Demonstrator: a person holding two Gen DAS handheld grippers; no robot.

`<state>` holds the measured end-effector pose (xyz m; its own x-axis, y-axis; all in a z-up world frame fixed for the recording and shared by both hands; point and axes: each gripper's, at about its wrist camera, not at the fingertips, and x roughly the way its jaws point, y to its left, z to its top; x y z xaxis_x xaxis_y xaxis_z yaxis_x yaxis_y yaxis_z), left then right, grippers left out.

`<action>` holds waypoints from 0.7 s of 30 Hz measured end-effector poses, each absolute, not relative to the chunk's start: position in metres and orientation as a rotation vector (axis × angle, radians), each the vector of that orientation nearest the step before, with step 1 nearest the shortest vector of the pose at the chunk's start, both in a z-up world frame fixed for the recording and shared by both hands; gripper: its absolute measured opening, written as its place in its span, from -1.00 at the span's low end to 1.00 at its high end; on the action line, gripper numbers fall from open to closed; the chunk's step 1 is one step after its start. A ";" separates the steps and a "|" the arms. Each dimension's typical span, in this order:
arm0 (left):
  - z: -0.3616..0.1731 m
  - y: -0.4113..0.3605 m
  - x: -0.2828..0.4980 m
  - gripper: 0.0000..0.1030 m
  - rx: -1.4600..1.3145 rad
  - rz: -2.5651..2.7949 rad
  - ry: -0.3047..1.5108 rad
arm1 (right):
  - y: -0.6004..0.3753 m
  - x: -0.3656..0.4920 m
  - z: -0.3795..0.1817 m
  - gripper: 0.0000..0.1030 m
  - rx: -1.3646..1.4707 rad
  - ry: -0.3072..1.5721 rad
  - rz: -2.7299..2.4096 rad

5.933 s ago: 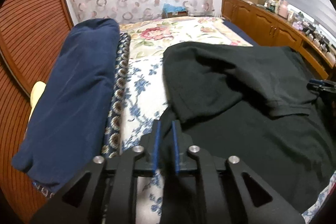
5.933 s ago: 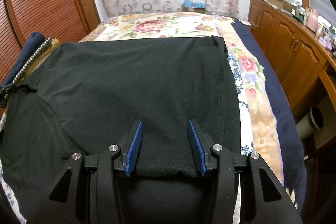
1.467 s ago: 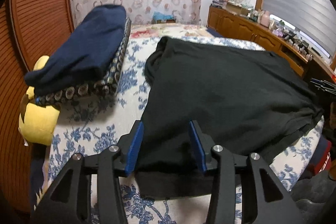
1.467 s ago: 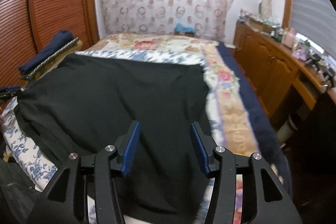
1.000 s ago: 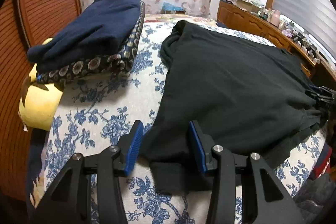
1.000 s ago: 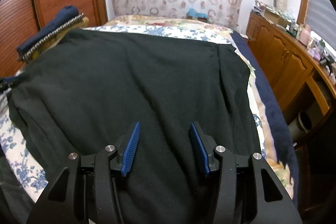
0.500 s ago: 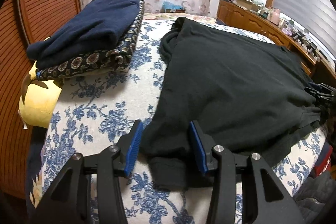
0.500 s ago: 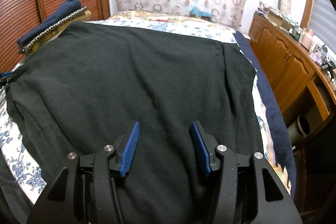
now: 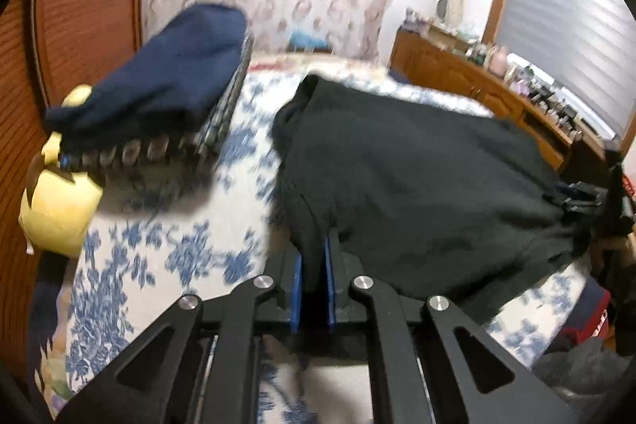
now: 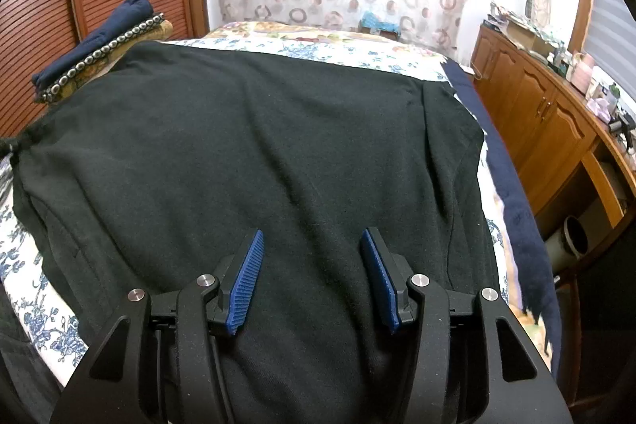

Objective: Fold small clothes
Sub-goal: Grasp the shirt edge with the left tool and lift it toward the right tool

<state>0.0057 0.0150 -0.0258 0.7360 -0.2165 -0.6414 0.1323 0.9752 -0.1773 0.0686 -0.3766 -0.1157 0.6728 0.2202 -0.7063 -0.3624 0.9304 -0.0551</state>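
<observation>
A black garment [image 9: 417,177] lies spread over the blue-flowered bedsheet [image 9: 159,245]. My left gripper [image 9: 316,245] is shut on the garment's near left corner, with a fold of black fabric pinched between the blue pads and lifted off the sheet. In the right wrist view the same black garment [image 10: 258,146] fills the middle. My right gripper [image 10: 314,237] hangs over its near edge, jaws open with the fabric below them and nothing pinched. The right gripper [image 9: 576,193] also shows at the garment's far right edge in the left wrist view.
A stack of folded navy and patterned clothes [image 9: 159,82] sits at the left of the bed, with a yellow plush toy [image 9: 55,209] in front of it. A wooden cabinet [image 10: 536,114] and a bin [image 10: 572,237] stand along the bed's right side.
My left gripper has shut on the garment's corner and risen a little, pulling the fabric up. The right gripper has stayed open in the same place.
</observation>
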 end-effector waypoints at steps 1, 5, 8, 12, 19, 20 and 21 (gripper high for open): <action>-0.021 0.013 0.005 -0.89 -0.122 -0.197 0.705 | -0.377 0.069 -0.116 0.02 -0.197 0.766 0.330; -0.003 0.002 0.005 -0.89 -0.103 -0.226 0.659 | -0.377 0.069 -0.116 0.02 -0.200 0.766 0.330; 0.008 -0.006 0.010 -0.90 -0.095 -0.256 0.629 | -0.377 0.069 -0.116 0.02 -0.196 0.767 0.331; 0.024 -0.021 0.021 -0.90 -0.069 -0.299 0.592 | -0.377 0.069 -0.115 0.02 -0.196 0.767 0.331; 0.044 -0.049 0.032 -0.90 -0.028 -0.364 0.546 | -0.378 0.070 -0.115 0.03 -0.191 0.767 0.333; 0.045 -0.052 0.033 -0.90 -0.020 -0.372 0.544 | -0.377 0.070 -0.115 0.04 -0.190 0.768 0.333; 0.047 -0.057 0.036 -0.90 -0.009 -0.384 0.541 | -0.377 0.070 -0.115 0.04 -0.189 0.768 0.335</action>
<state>0.0360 -0.0566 0.0468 0.7879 -0.3592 -0.5002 0.3546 0.9287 -0.1082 0.0703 -0.3773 -0.1146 0.6700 0.2268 -0.7069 -0.3633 0.9305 -0.0459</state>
